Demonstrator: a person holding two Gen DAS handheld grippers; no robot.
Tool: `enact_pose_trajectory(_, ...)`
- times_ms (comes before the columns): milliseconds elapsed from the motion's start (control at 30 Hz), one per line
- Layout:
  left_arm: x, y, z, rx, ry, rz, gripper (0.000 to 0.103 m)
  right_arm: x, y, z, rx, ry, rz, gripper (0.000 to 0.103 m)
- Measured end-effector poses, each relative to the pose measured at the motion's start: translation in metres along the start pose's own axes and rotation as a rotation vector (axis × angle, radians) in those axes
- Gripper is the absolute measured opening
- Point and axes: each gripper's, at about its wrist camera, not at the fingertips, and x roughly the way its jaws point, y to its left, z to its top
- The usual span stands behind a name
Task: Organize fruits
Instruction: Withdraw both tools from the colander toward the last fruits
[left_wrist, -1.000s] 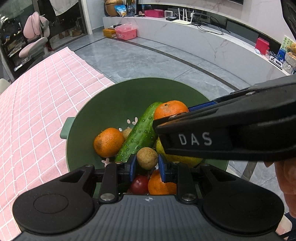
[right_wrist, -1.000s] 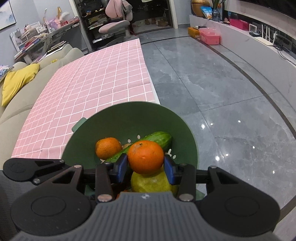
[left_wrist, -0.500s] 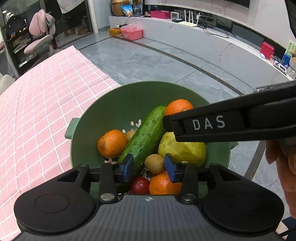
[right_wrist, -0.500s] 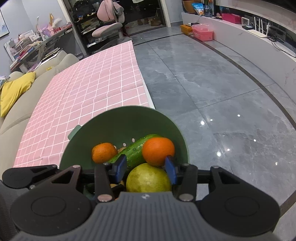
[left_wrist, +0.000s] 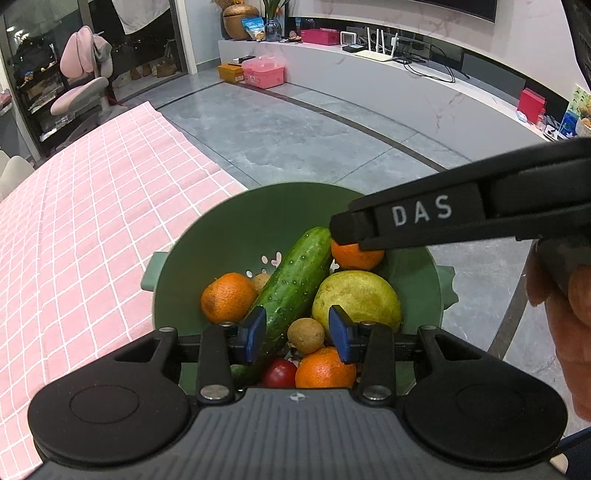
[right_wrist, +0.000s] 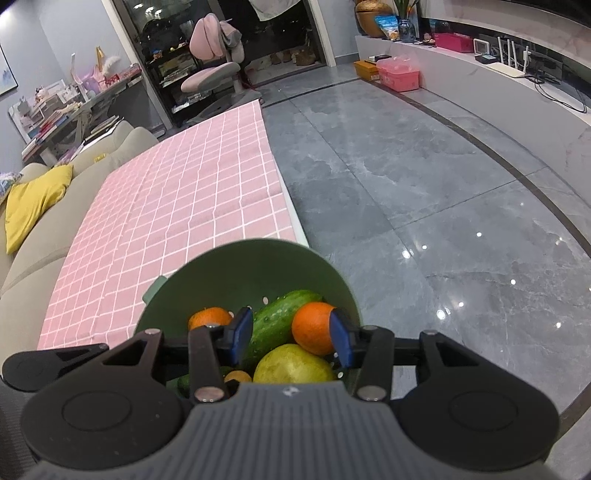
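Note:
A green colander (left_wrist: 229, 236) (right_wrist: 236, 266) stands at the table's near corner. It holds a cucumber (left_wrist: 295, 273) (right_wrist: 277, 321), three oranges (left_wrist: 227, 297) (left_wrist: 325, 367) (right_wrist: 314, 326), a yellow-green pear (left_wrist: 356, 297) (right_wrist: 295, 367), a small brown fruit (left_wrist: 306, 335) and a red tomato (left_wrist: 279, 373). My left gripper (left_wrist: 297, 334) is open above the brown fruit, holding nothing. My right gripper (right_wrist: 291, 338) is open above the fruit; its arm (left_wrist: 443, 214) crosses the left wrist view over the far orange.
The pink checked tablecloth (right_wrist: 177, 206) covers the table beyond the colander. A beige sofa with a yellow cushion (right_wrist: 33, 199) runs along the left. Grey tiled floor (right_wrist: 424, 206) lies to the right, past the table edge.
Both grippers have opened and lifted back. The left let go of the small brown fruit and the right let go of an orange; both now lie in the colander.

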Motion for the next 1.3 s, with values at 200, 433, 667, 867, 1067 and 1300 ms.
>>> enact_pose_trajectory(200, -0.013, 0.0, 0.007, -0.002, -0.02, 0.027, 0.048, -0.009, -0.003, 0.005, 0.018, -0.015, 0.008, 0.044)
enact_pose_trajectory(433, -0.04, 0.023, -0.003, -0.081, -0.043, 0.065, 0.053, -0.023, -0.005, 0.01, 0.024, -0.036, 0.031, 0.044)
enact_pose_trajectory(667, -0.073, 0.044, -0.019, -0.146, -0.065, 0.103, 0.054, -0.038, 0.005, 0.012, 0.008, -0.061, 0.046, 0.044)
enact_pose_trajectory(867, -0.084, 0.06, -0.044, -0.184, -0.057, 0.136, 0.055, -0.047, 0.03, 0.0, -0.051, -0.062, 0.085, 0.044)
enact_pose_trajectory(1067, -0.063, 0.068, -0.079, -0.241, -0.018, 0.149, 0.059, -0.044, 0.054, -0.015, -0.121, -0.049, 0.12, 0.044)
enact_pose_trajectory(1300, -0.021, 0.068, -0.103, -0.231, 0.046, 0.142, 0.058, -0.036, 0.067, -0.02, -0.163, -0.04, 0.138, 0.044)
